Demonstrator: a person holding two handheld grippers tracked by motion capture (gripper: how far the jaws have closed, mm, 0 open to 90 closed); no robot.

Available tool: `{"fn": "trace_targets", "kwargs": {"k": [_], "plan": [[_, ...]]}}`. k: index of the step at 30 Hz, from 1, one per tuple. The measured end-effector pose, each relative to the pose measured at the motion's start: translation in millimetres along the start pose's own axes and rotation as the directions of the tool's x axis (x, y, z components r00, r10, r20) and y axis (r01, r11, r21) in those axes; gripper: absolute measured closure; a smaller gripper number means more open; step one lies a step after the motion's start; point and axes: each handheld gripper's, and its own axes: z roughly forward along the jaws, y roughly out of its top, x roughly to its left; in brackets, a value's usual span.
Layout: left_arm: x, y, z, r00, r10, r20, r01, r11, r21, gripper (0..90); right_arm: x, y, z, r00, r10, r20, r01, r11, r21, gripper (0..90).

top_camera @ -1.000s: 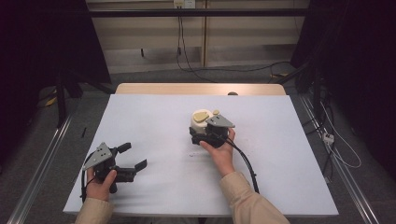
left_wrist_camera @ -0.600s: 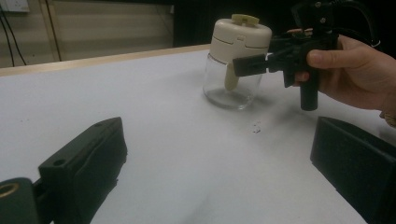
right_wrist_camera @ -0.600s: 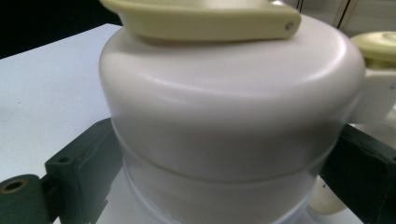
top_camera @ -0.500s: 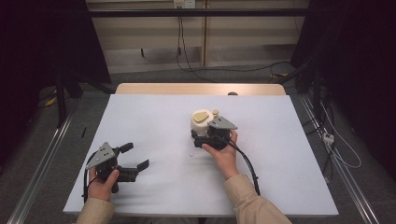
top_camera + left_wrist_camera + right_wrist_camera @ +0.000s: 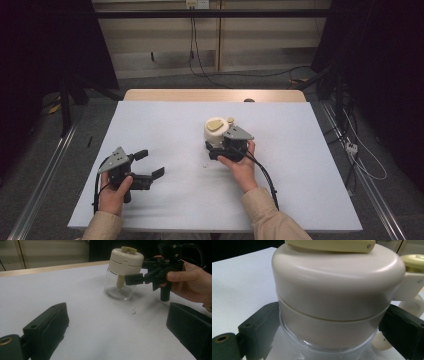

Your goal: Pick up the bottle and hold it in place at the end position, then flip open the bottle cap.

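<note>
Now the right gripper [image 5: 216,146] has its fingers [image 5: 258,326] spread around the glass jar [image 5: 119,287] just below its cream lid [image 5: 216,130], hugging both sides though whether they're truly clamped I can't tell. The jar stands upright mid-surface [image 5: 165,125], probably braced so the lid can be worked. The left gripper [image 5: 150,164] waits well apart, fingers [image 5: 46,326] wide open and empty, likely on standby.

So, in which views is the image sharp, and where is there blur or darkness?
High view: sharp on the table, room edges dark. Left gripper view: jar fairly sharp, the left tongs softer. Right gripper view: cream lid very close, slightly soft, with gentle highlights.
</note>
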Motion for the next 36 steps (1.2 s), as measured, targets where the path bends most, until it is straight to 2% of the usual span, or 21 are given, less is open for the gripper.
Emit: {"fn": "trace_targets", "kwargs": {"k": [5,12,23,27,28,29,36], "plan": [[-0.2,7.2,8.1,1.0000,-0.003,-0.004,0.003,0.9996,0.026,4.2,-0.4,-0.1,-0.2,1.0000,-0.002,-0.003,0.002,1.000,-0.001,6.1],[-2.5,16.2,20.7,0.9998,0.007,0.019,-0.008,0.9984,0.057,4.4,-0.7,-0.1,-0.1,1.0000,0.000,-0.005,-0.001,1.000,-0.002,6.2],[-5.6,27.1,37.1,0.9993,0.007,0.037,-0.008,0.9988,0.048,5.8,-0.7,-0.2,-0.2,1.0000,0.002,-0.005,-0.002,1.000,-0.002,6.2],[-6.3,32.6,43.4,0.9991,0.017,0.037,-0.019,0.9984,0.054,11.3,-1.1,0.0,-0.3,1.0000,0.003,-0.009,-0.003,1.000,-0.001,6.2],[-6.4,33.9,45.0,0.9989,0.017,0.044,-0.019,0.9986,0.049,18.1,-1.2,-0.2,-0.4,0.9999,0.003,-0.010,-0.003,1.000,-0.002,6.2],[-6.4,35.3,46.8,0.9986,0.018,0.049,-0.020,0.9985,0.050,20.0,-1.2,-0.3,-0.5,1.0000,0.002,-0.009,-0.002,1.000,-0.002,6.2],[-9.1,45.1,60.3,0.9967,0.046,0.068,-0.051,0.9955,0.080,28.9,-1.4,-0.2,-0.7,0.9999,0.003,-0.011,-0.003,1.000,-0.001,6.3]]}}
